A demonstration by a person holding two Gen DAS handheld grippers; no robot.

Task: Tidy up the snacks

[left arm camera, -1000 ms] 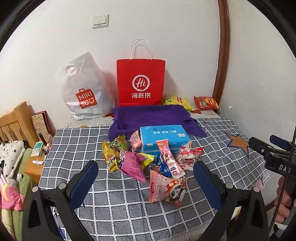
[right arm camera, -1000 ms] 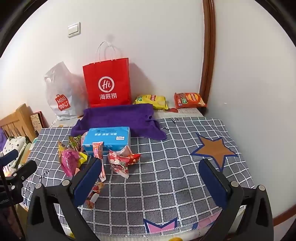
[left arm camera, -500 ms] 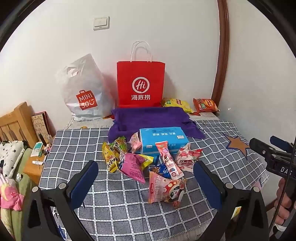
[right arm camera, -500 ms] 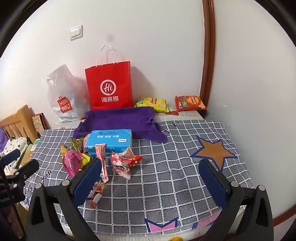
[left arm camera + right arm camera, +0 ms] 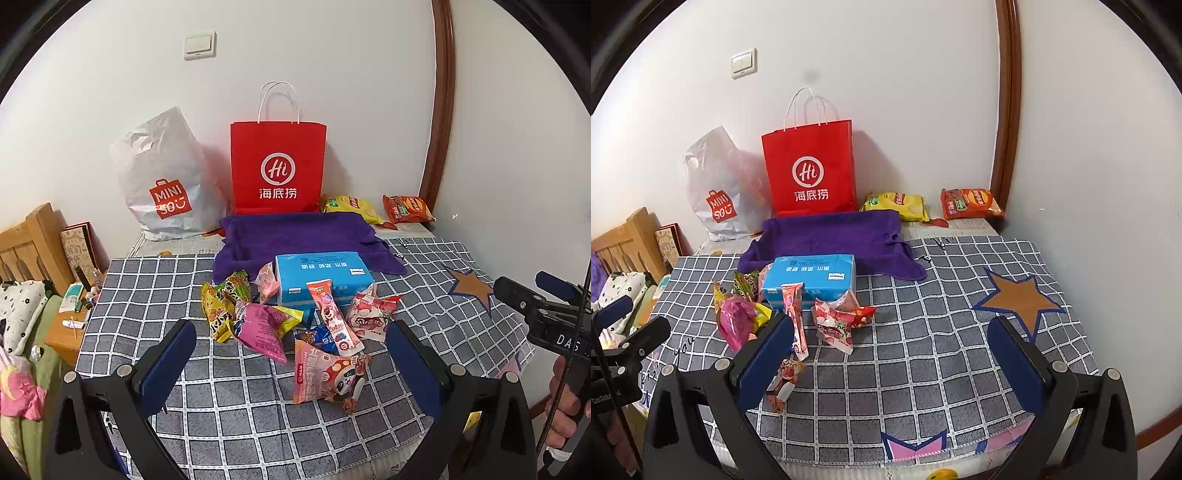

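Left wrist view: left gripper [image 5: 291, 363] spread wide, empty, hovering above checked tabletop [image 5: 229, 413]. Snack pile [image 5: 295, 321] dead ahead, leaning on blue box [image 5: 321, 275]; panda packet [image 5: 328, 374] nearest. Purple cloth [image 5: 295, 236], red bag [image 5: 279, 168] behind.

Right wrist view: right gripper [image 5: 892, 358] spread wide, empty. Snack pile [image 5: 790, 317] left of centre. Yellow chip bag [image 5: 895, 205], orange chip bag [image 5: 971, 203] by wall.

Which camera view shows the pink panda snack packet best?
The left wrist view: the panda packet lies whole between the open left gripper. In the right wrist view a finger hides most of it.
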